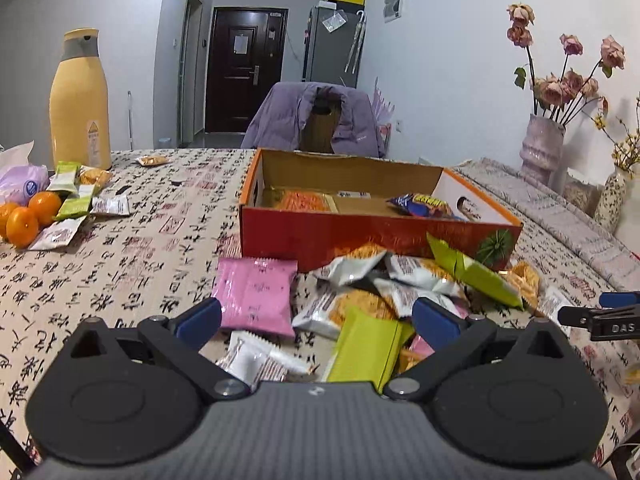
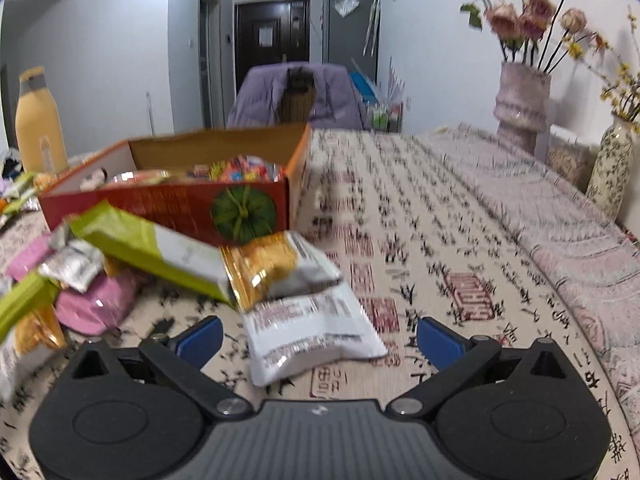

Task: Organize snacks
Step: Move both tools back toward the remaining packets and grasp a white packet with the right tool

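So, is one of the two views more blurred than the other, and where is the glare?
Right wrist view: motion blur smears the tablecloth and box. Left wrist view: mostly sharp, box crisp, near green packet slightly soft. Both: ceiling light blown out top left; fisheye bends the edges.

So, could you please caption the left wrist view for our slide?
Open left gripper hovers over a pile of snack packets before the cardboard box.

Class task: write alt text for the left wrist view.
An open left gripper hovers over a pile of pink, white and green snack packets on a calligraphy-print tablecloth, before an open orange cardboard box holding a few snacks.
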A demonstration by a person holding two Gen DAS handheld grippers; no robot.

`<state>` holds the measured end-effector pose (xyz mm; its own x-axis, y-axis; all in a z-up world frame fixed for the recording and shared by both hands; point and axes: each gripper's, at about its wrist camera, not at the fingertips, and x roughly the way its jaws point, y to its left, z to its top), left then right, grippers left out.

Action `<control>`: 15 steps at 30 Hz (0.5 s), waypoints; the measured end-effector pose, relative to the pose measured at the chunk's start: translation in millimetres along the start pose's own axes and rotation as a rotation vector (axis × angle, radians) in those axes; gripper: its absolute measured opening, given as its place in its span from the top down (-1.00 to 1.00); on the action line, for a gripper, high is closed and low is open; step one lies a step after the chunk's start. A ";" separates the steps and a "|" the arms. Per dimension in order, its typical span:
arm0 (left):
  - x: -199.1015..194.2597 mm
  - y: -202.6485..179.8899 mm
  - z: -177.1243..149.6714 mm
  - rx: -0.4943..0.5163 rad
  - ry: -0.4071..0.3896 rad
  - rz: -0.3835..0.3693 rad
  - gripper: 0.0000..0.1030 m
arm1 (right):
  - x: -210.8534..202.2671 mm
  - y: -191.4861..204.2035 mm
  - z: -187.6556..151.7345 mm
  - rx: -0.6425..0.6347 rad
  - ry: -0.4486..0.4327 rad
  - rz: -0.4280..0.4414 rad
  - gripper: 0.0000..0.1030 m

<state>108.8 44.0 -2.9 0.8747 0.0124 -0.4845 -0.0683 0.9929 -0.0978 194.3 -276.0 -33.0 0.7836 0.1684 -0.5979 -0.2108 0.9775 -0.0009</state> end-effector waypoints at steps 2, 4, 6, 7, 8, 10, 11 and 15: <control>-0.2 -0.1 -1.1 -0.001 0.004 -0.001 -1.00 | 8.7 -0.7 1.3 -0.006 0.025 -0.007 -1.00; -0.7 -0.3 -1.6 0.000 0.007 -0.004 -1.00 | 16.9 -0.7 3.7 -0.013 0.050 -0.001 -1.00; -0.9 -1.4 -1.2 0.003 0.008 -0.005 -1.00 | 27.4 -0.7 7.0 -0.023 0.081 0.009 -1.00; -1.2 -1.5 -1.3 0.003 0.007 -0.008 -1.00 | 32.6 -1.4 8.0 -0.023 0.096 0.006 -1.00; -1.4 -1.5 -1.3 0.002 0.007 -0.010 -1.00 | 35.8 -2.0 9.0 -0.015 0.101 0.006 -1.00; -1.9 -1.1 -1.6 0.000 0.006 -0.012 -1.00 | 40.8 -4.5 10.7 0.007 0.106 0.024 -1.00; -1.8 -1.0 -2.0 -0.003 0.007 -0.012 -1.00 | 41.6 -4.8 10.8 0.006 0.103 0.023 -1.00; -1.9 1.0 -2.3 -0.011 0.008 -0.016 -1.00 | 41.0 -5.0 7.4 0.007 0.082 0.033 -0.99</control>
<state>106.0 44.7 -4.2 0.8717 -0.0047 -0.4901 -0.0593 0.9916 -0.1151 231.8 -273.1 -51.5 0.7256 0.1895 -0.6615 -0.2311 0.9726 0.0251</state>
